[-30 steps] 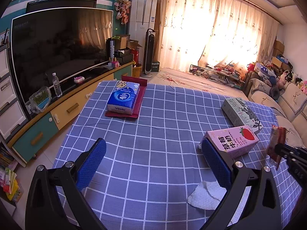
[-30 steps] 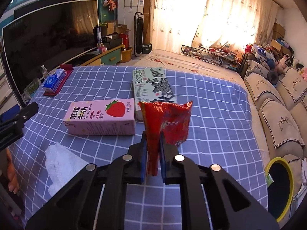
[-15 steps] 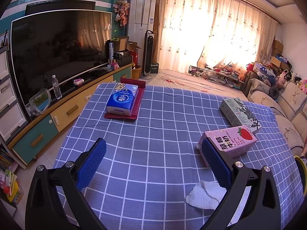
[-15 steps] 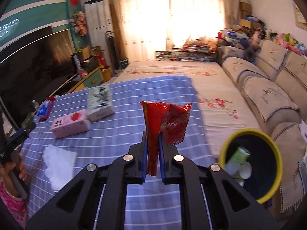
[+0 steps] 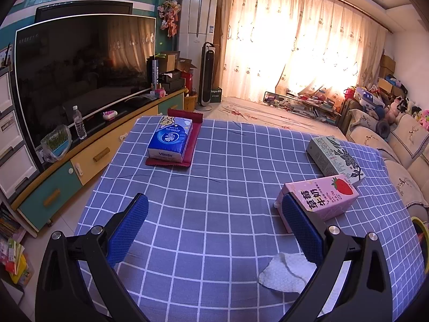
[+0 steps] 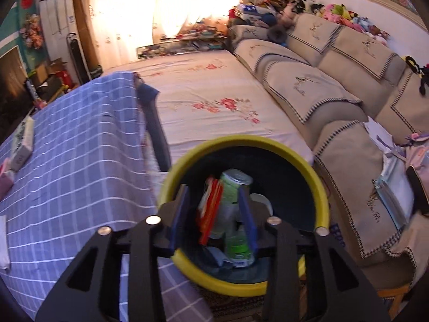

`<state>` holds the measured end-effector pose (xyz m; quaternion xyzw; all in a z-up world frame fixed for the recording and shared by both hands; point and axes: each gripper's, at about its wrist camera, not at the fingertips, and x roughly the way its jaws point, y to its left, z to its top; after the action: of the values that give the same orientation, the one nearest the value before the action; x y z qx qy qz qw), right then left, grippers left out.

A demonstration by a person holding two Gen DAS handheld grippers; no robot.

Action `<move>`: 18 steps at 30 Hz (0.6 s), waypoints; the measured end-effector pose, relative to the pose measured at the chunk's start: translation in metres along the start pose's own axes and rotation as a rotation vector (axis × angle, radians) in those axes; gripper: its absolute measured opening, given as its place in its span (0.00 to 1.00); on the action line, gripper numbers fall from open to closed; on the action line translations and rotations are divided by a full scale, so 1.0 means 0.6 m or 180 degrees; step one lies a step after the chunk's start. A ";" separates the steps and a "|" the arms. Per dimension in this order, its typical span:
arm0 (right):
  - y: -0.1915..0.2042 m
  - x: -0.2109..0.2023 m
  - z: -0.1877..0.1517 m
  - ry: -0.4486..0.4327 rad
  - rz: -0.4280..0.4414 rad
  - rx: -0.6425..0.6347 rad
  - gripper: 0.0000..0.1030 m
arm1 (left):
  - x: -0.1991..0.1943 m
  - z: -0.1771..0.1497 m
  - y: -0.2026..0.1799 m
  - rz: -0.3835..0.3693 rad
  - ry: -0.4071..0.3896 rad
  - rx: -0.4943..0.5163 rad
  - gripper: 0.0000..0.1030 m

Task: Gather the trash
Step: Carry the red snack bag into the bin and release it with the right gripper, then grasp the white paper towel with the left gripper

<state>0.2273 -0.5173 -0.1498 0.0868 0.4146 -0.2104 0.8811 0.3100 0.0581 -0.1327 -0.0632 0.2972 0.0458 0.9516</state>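
Backlit curtain glare, fisheye-warped edges

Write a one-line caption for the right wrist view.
Right gripper opening over the yellow-rimmed bin, red snack wrapper dropping in.

Left gripper (image 5: 214, 214): we see it wide apart, empty.
Pink carton (image 5: 320, 200): perhaps touching our right finger.
Tissue (image 5: 285, 272): beside it.
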 end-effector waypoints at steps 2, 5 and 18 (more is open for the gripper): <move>-0.014 0.000 0.002 -0.0014 -0.0066 0.0082 0.42 | 0.000 0.000 0.000 -0.0006 0.0008 -0.0002 0.95; -0.011 -0.015 0.013 -0.0098 0.0048 0.0167 0.48 | 0.001 0.000 -0.001 -0.0010 0.0018 0.0007 0.95; 0.288 -0.063 0.100 -0.0999 0.1123 -0.0244 0.66 | 0.003 -0.004 -0.012 -0.0012 0.0030 0.0120 0.95</move>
<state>0.3238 -0.3704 -0.0861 0.0906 0.2587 -0.0482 0.9605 0.3110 0.0505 -0.1353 -0.0460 0.3023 0.0381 0.9514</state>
